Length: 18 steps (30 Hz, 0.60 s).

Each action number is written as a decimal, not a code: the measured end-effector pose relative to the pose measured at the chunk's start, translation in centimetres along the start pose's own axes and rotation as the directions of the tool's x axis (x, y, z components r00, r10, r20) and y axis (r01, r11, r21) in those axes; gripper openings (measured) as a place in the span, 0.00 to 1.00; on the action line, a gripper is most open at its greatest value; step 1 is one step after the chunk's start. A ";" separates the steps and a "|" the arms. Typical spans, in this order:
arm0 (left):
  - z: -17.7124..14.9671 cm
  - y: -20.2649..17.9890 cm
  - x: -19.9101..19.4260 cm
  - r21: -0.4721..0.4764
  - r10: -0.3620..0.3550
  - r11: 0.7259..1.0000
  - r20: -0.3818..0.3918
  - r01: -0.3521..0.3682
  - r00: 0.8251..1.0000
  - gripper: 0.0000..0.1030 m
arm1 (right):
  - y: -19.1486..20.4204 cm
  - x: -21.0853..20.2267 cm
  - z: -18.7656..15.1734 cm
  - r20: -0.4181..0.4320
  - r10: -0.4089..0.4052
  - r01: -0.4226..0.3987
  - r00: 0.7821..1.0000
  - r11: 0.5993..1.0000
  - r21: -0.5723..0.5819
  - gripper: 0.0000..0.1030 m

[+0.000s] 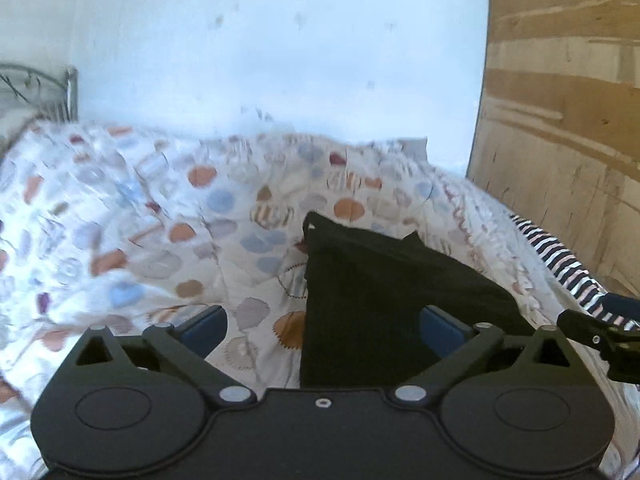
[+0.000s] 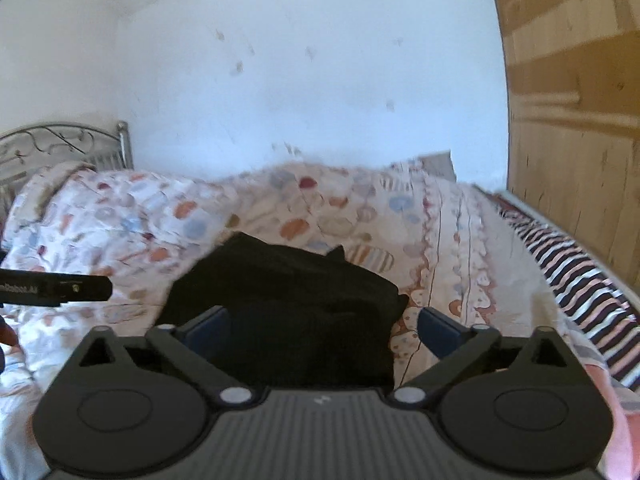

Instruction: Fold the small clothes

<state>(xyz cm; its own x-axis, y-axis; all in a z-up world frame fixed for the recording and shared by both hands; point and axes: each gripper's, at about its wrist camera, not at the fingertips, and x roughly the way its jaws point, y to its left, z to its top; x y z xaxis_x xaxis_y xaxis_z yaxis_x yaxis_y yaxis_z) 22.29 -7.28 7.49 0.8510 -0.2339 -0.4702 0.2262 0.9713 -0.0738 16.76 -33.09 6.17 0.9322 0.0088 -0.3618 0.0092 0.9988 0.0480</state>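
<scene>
On the patterned bedspread [image 2: 132, 216] lies a black garment [image 2: 288, 296]; left tool [image 1: 324, 330] and right tool [image 2: 324, 330] both released.

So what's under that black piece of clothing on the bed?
The black garment lies on the patterned quilt, whose print shows all around it. Whatever lies directly beneath, or inside its folds, is covered.

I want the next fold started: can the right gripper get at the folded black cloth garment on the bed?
Probably yes: the right gripper is open, and the black cloth garment lies directly ahead, nothing between.
</scene>
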 end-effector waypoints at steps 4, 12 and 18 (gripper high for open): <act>-2.4 0.2 -5.2 0.009 0.006 1.000 0.066 -0.007 0.998 0.99 | 2.1 -5.6 -1.3 0.043 0.003 -0.003 0.999 1.000 -0.003 1.00; -7.1 1.7 -11.8 0.009 0.034 0.999 0.104 -0.035 0.994 0.99 | 3.4 -12.6 -5.2 0.075 -0.044 0.040 0.996 0.998 0.051 1.00; -9.6 2.3 -13.1 0.006 0.038 0.999 0.093 -0.039 0.995 0.99 | 3.5 -14.4 -7.0 0.070 -0.056 0.051 0.996 0.996 0.074 1.00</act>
<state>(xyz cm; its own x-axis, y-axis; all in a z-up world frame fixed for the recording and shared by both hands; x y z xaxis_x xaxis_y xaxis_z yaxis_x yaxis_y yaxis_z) 7.12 -1.52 5.03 0.8993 -0.1993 -0.3892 0.1954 0.9794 -0.0501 0.78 -29.42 5.00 0.9532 -0.0510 -0.2979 0.0837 0.9916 0.0983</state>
